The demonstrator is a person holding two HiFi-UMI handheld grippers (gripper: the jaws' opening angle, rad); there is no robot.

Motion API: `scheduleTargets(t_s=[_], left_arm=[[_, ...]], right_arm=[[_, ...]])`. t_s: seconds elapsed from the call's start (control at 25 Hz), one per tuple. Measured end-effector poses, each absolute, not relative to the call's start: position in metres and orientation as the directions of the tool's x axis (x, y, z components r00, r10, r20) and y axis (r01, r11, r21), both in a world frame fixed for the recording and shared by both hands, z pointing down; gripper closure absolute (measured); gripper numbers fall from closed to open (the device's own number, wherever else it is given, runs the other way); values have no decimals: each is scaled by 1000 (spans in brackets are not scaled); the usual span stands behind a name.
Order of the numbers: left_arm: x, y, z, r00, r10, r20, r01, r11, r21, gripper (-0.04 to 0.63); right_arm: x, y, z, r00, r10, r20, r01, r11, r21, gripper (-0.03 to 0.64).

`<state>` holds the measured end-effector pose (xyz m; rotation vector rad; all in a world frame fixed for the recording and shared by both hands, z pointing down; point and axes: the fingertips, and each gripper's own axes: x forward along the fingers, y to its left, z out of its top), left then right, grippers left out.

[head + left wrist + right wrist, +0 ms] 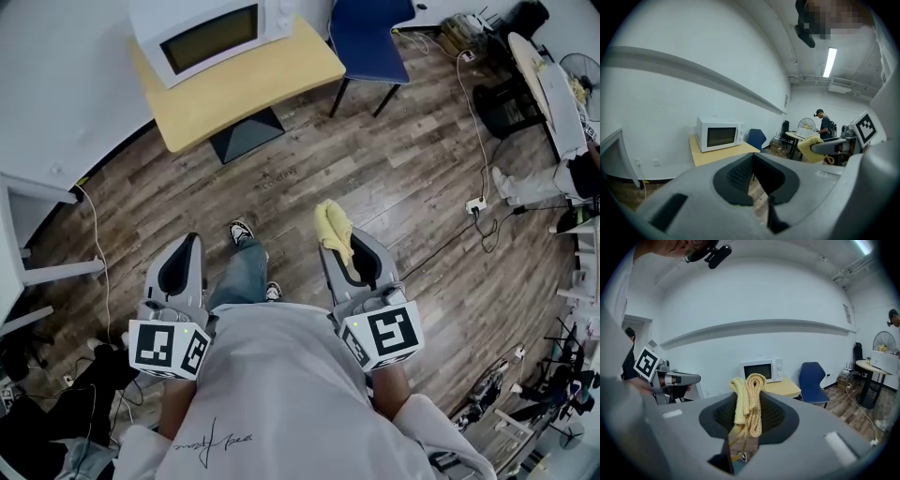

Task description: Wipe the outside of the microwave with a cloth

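Holding: your right gripper [336, 242] is clamped on the folded yellow cloth [333, 228], which sticks up past the jaw tips.
Left gripper [185, 251]: its jaws are pressed together with nothing between them.
Microwave [208, 36]: it sits well ahead of you on the yellow table [258, 89], close to the white wall, with its door closed and facing you.
Table edge: a strip of bare tabletop shows in front of the microwave and to its right.
Open room: bare wood floor [375, 159] lies between you and the table.
Right side: the blue chair [367, 37] stands just beside the table's right corner. A white cable [473, 122] and a power strip [476, 203] lie on the floor further right.
Far right: another person [553, 183] is near a round table [536, 70], well apart from you.
Counts: two grippers, one cloth, one microwave, one yellow table, one blue chair.
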<state>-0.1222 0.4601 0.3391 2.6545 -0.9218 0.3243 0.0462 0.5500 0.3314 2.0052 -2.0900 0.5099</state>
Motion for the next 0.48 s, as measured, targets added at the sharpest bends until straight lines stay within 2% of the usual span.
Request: scheduleTargets(t_s=[0.2, 0.48], left_arm=[[-126, 388, 331, 749, -593, 295, -657, -723, 214, 606], [-133, 294, 324, 731, -618, 290, -680, -694, 236, 606]], right_arm=[[45, 469, 318, -139, -929, 343, -973, 64, -221, 509], [34, 369, 301, -265, -890, 371, -957, 196, -214, 497]])
